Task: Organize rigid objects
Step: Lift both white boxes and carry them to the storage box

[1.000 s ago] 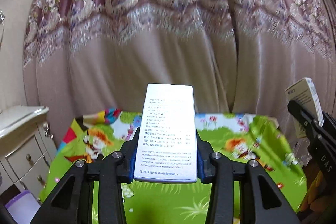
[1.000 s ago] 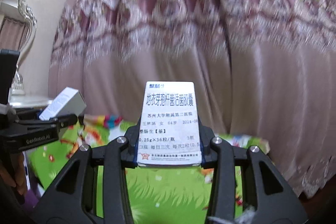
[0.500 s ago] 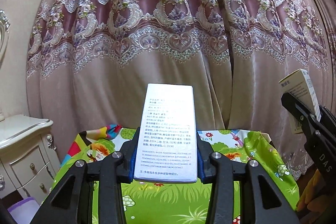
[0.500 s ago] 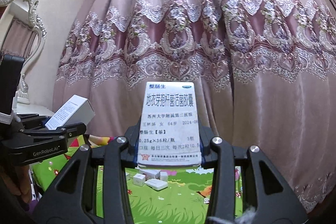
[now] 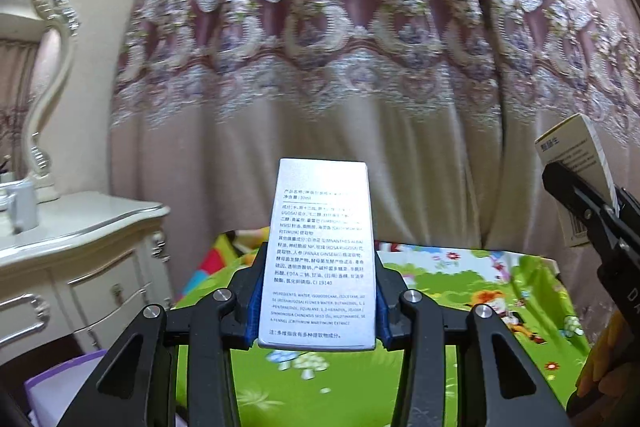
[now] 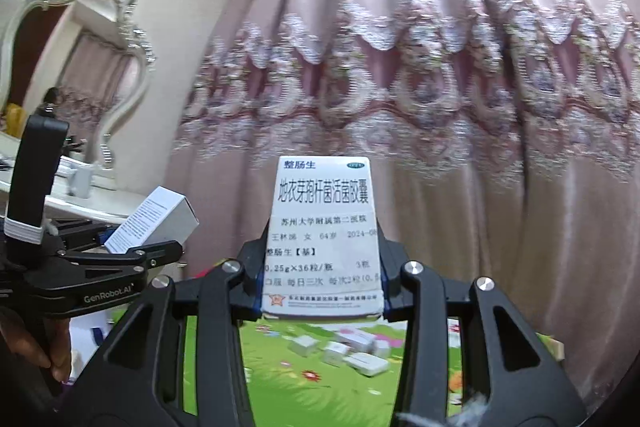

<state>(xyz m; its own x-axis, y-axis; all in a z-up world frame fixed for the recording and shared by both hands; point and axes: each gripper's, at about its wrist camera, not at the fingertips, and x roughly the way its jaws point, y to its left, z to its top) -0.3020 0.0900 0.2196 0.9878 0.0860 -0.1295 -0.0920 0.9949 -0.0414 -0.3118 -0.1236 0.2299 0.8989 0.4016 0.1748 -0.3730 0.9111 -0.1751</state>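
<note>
A white ingredients box (image 5: 318,255) is clamped upright between the jaws of the left hand-held gripper (image 5: 318,311), and a medicine box (image 6: 323,239) is pinched the same way in the right hand-held gripper (image 6: 323,291); both are held in the air above the table (image 5: 460,307), nearer than its far edge. Each box is gripped only at its lower end, so a tilt or a slip could be caused by a quick swing, and the thin card could be dented if the jaws are squeezed harder. The two carried boxes could be knocked together, since they are held near each other. The small white boxes (image 6: 344,349) lying on the table could be scattered by a careless set-down. The table is covered with a green cartoon cloth (image 6: 304,379). Behind it a pink lace-trimmed curtain (image 5: 340,75) is hung, and left of it a cream dresser (image 5: 80,259) with an ornate mirror (image 6: 80,67) is seen.
</note>
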